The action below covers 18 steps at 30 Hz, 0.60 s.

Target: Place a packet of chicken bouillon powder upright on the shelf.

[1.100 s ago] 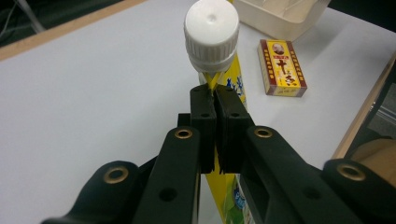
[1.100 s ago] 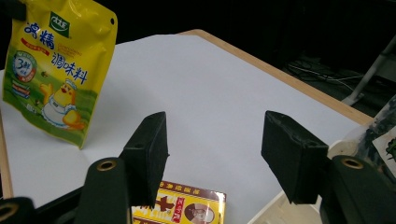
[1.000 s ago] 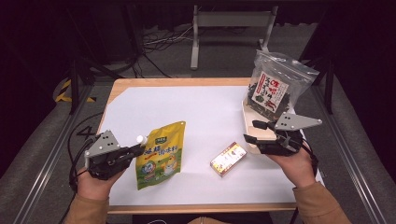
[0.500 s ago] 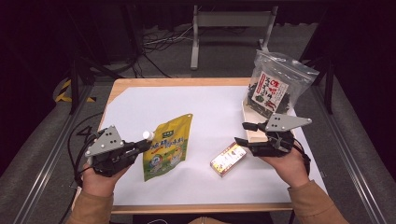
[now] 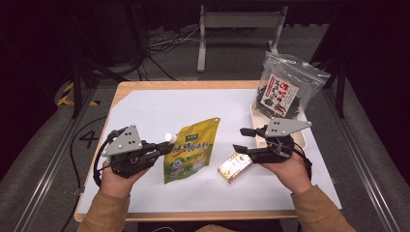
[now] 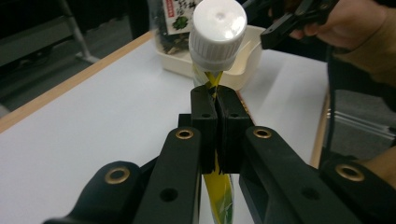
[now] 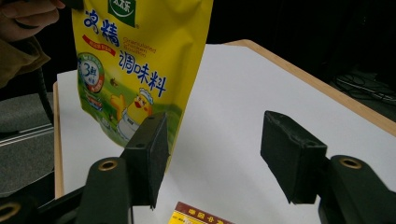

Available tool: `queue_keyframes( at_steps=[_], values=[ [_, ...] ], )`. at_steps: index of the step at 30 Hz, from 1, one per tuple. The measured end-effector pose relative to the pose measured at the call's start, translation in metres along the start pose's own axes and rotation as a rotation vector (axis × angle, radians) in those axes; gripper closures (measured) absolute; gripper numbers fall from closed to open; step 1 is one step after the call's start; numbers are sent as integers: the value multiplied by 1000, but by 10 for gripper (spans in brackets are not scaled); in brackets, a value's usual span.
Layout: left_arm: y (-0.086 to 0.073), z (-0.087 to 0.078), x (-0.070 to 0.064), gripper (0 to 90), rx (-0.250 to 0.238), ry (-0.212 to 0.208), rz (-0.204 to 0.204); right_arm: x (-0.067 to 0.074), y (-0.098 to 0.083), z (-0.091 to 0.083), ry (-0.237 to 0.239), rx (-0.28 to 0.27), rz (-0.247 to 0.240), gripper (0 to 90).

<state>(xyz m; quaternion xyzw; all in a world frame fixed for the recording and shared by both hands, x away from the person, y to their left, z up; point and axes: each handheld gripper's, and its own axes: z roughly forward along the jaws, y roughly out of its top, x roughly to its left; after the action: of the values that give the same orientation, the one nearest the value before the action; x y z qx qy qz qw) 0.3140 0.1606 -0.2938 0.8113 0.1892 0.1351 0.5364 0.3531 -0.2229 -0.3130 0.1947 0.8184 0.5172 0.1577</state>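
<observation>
A yellow seasoning pouch (image 5: 193, 147) with a white screw cap (image 5: 168, 137) hangs tilted over the white table sheet, its lower end near the surface. My left gripper (image 5: 164, 146) is shut on the pouch's edge just below the cap (image 6: 218, 28); in the left gripper view the jaws pinch the yellow film (image 6: 219, 186). My right gripper (image 5: 239, 140) is open and points left at the pouch (image 7: 135, 60), with nothing between its jaws. A small red and yellow box (image 5: 234, 166) lies just below it.
A cream tray (image 5: 255, 116) at the right of the table holds a clear bag of dark dried seaweed (image 5: 285, 92) that stands upright. The table's wooden edge (image 5: 193, 84) frames the white sheet. Beyond it are a metal stand and cables on the floor.
The left gripper has lifted the pouch and carried it to the right, so it stands more upright. The right gripper has drifted left towards the pouch, still open.
</observation>
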Motion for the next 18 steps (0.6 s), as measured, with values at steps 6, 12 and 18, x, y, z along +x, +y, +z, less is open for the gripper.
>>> queue_keyframes(
  at_steps=[6,12,18],
  values=[
    [5,7,-7,879,-22,-48,31,3,0,0,22,-6,-3,410],
    [6,19,-9,879,-17,-79,52,8,1,7,62,-3,-25,394],
    [5,26,-10,879,-22,-104,59,10,2,13,97,0,-31,390]
  ],
)
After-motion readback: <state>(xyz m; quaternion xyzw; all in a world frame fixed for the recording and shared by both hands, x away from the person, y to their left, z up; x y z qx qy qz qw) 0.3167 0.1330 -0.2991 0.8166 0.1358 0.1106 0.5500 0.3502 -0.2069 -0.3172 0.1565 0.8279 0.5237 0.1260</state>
